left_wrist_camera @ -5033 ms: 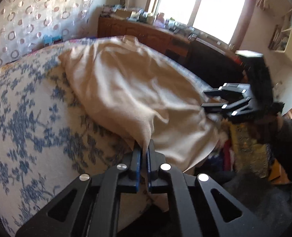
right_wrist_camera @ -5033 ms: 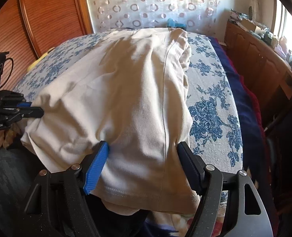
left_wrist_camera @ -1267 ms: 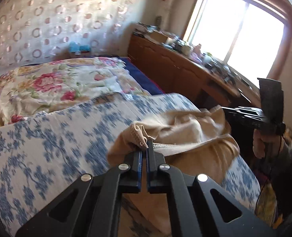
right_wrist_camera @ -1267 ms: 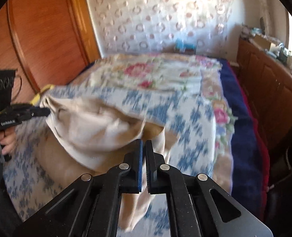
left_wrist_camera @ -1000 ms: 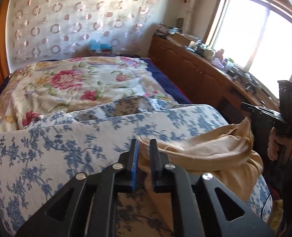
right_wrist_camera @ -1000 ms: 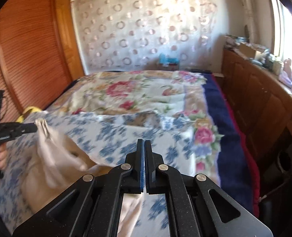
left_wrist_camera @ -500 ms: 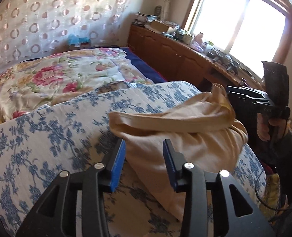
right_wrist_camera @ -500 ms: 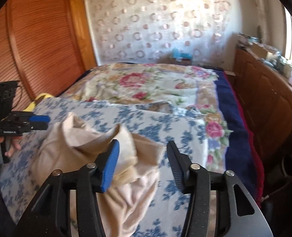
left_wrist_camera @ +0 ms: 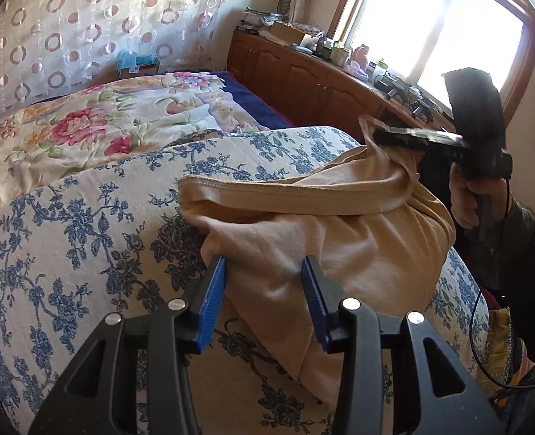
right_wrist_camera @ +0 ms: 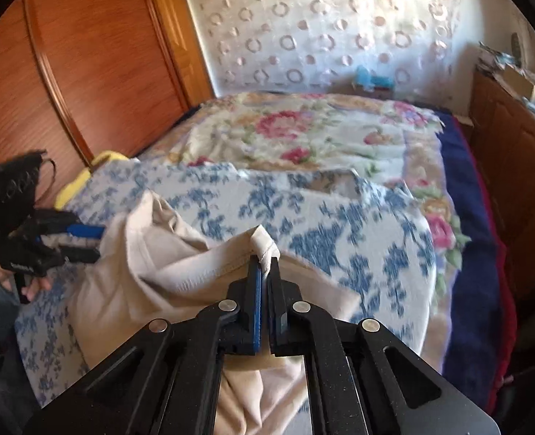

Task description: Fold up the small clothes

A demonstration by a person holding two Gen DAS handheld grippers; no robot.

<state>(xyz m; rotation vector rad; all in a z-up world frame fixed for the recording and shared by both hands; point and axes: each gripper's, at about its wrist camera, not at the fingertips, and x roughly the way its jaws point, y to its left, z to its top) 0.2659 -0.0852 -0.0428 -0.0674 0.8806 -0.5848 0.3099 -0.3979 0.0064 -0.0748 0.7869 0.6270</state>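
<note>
Blue-flowered bedding lies under the beige garment [left_wrist_camera: 332, 239], heaped at lower centre. Your left claw [left_wrist_camera: 264, 290] gapes wide, its blue pads straddling the near fold without gripping. Your right claw [right_wrist_camera: 264, 282], pressed closed, pinches the hem corner. That hem runs left-to-right across your left view, so your left claw is nearer the free end.

Soft matt beige knit cloth in the garment [left_wrist_camera: 340, 224] with a stitched hem, quilted matt cotton in the blue-flowered bedspread [left_wrist_camera: 68, 235], matt black plastic with blue ribbed pads [left_wrist_camera: 211, 301] on the left gripper [left_wrist_camera: 264, 299], glossy varnished wood on the wardrobe door [right_wrist_camera: 97, 58].
</note>
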